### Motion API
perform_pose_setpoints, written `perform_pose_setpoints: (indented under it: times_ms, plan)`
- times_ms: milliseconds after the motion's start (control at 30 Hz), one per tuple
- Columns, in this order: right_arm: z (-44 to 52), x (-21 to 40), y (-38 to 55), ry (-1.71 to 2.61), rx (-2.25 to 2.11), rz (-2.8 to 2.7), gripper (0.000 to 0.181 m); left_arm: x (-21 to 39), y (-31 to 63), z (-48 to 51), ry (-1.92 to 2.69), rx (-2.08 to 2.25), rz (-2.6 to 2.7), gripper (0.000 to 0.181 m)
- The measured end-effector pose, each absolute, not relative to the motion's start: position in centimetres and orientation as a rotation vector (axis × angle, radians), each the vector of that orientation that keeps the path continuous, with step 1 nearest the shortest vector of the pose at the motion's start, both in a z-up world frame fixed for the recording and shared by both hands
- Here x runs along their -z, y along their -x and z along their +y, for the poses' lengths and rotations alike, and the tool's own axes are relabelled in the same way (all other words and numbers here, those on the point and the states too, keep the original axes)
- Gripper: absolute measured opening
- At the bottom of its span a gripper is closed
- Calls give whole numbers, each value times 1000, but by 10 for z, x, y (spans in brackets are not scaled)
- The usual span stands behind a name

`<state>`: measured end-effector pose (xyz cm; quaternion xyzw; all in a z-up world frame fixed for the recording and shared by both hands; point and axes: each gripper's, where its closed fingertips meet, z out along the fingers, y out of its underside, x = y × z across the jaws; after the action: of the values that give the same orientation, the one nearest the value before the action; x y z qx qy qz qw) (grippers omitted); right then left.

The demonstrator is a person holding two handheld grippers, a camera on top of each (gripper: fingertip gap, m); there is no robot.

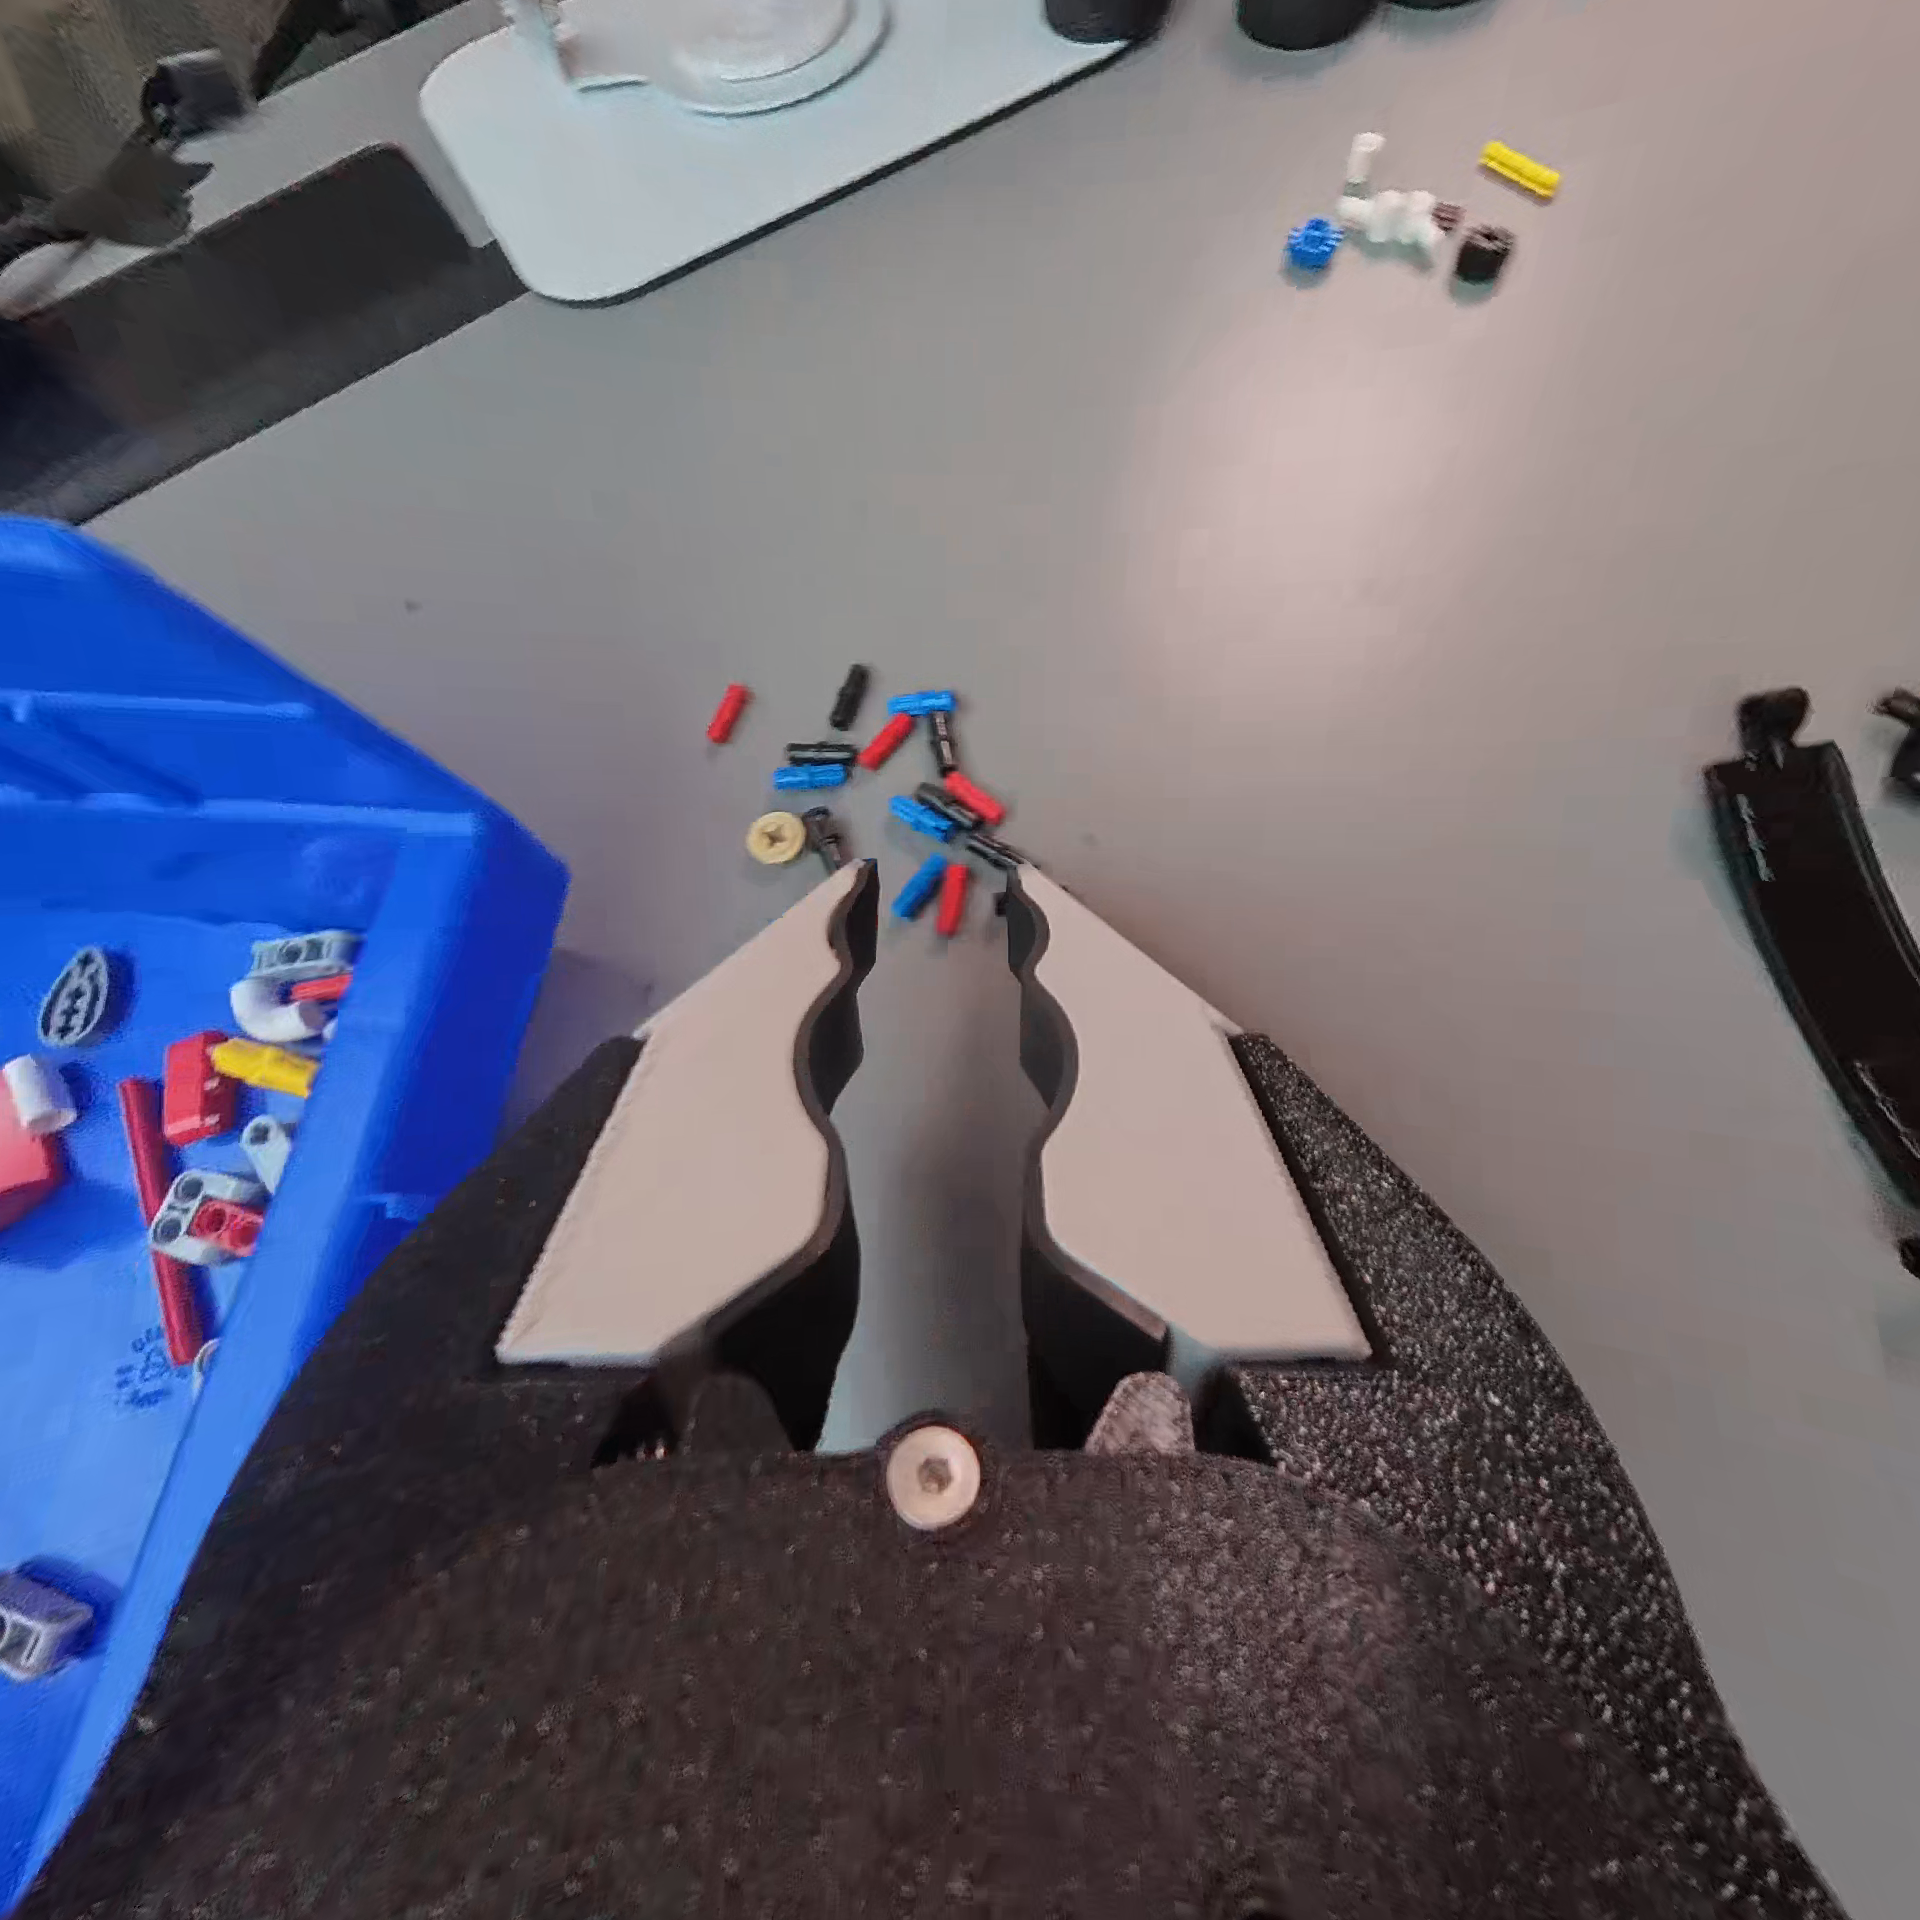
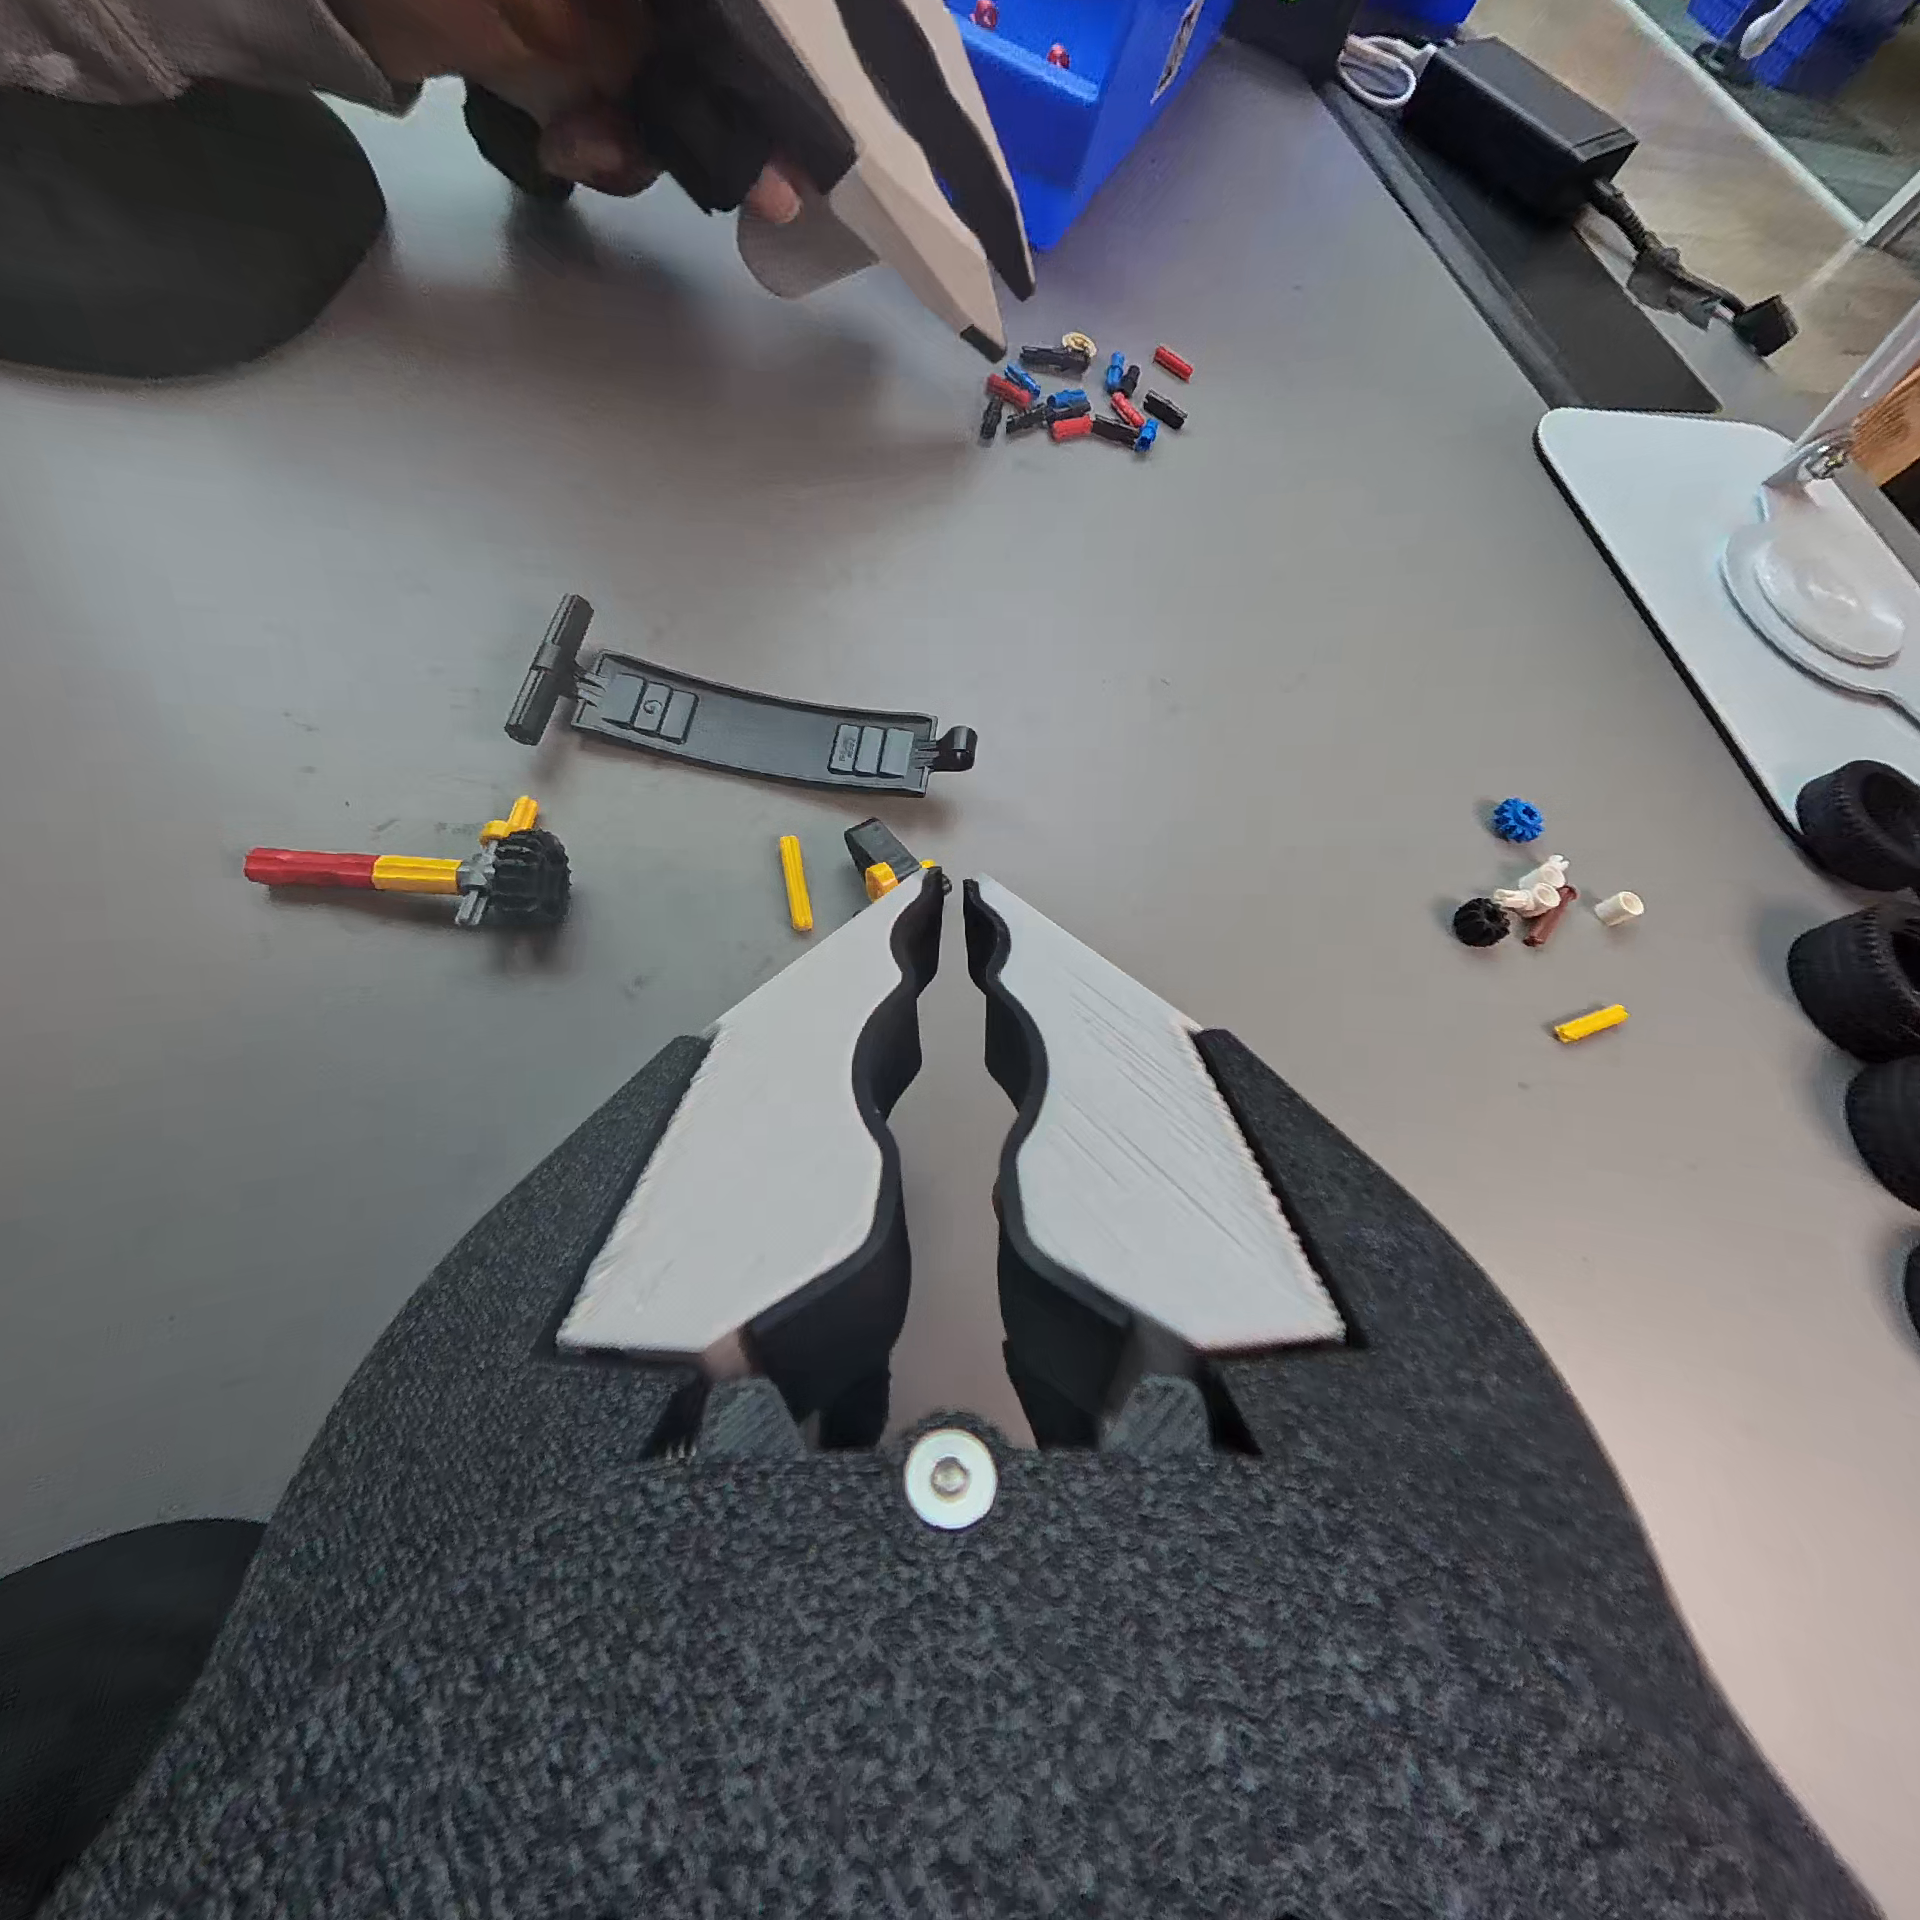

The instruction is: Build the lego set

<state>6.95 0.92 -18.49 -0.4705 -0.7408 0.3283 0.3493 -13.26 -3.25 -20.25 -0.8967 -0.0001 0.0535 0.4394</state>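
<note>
Two grippers over one grey table [image 1: 1247, 540], matte, with a soft glare patch toward the right in the left wrist view.

Left gripper [image 1: 940, 883]: jaws spread, nothing between them, tips low at the near edge of a scatter of small pins [image 1: 894, 779] in red, blue and black, with one tan round piece [image 1: 775, 835] just beside them. From the right wrist view the same gripper [image 2: 987, 338] is held in a person's hand [image 2: 623, 114], tips at the pin pile [image 2: 1086, 395].

Right gripper [image 2: 954, 894]: jaws nearly pressed together, a thin gap between the tips, nothing gripped as far as can be told; a small black-and-yellow piece [image 2: 883, 862] lies just beside the left tip.

Blue bin [image 1: 260, 831]: at the table's left, holding mixed bricks in grey, red, yellow and white.

Loose parts on the table: curved black panel [image 2: 748, 722]; red-and-yellow axle assembly [image 2: 416, 868] ending in a black gear; yellow pin [image 2: 796, 881] near it; a second yellow pin [image 2: 1590, 1022] well apart; small cluster of white, brown and black bits [image 2: 1532, 904] with a blue gear [image 2: 1517, 820] near it; black tyres [image 2: 1860, 977] at the right edge.

Surroundings: pale mat [image 1: 665, 166] with a dark rim, bearing a clear stand; black power adapter [image 2: 1517, 125] and cable on a dark strip along the table's far side.
</note>
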Motion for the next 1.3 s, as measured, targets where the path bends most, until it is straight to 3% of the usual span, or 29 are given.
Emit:
perform_pose_setpoints:
  times_ms: [167, 367, 667, 900, 1167, 1300]
  plan:
    - [3, 184, -68, 1198, -859, -1932, 1, 207, 160, -21, 2252, -125, -104, 22]
    - [5, 183, -69, 1196, -851, -1923, 1, 220, 158, -21, 2323, -159, -61, 4]
    - [4, 181, -69, 1184, -848, -1921, 1, 221, 157, -26, 2355, -157, -11, 3]
    - [9, 162, -68, 1170, -893, -1842, 1, 122, 220, -61, 2104, -619, -155, 3]
    - [10, 168, -71, 1194, -885, -1871, 1, 148, 259, -90, 2243, -657, -303, 7]
    - [7, 181, -72, 1220, -862, -1925, 2, 140, 257, -86, 2181, -668, -293, 28]
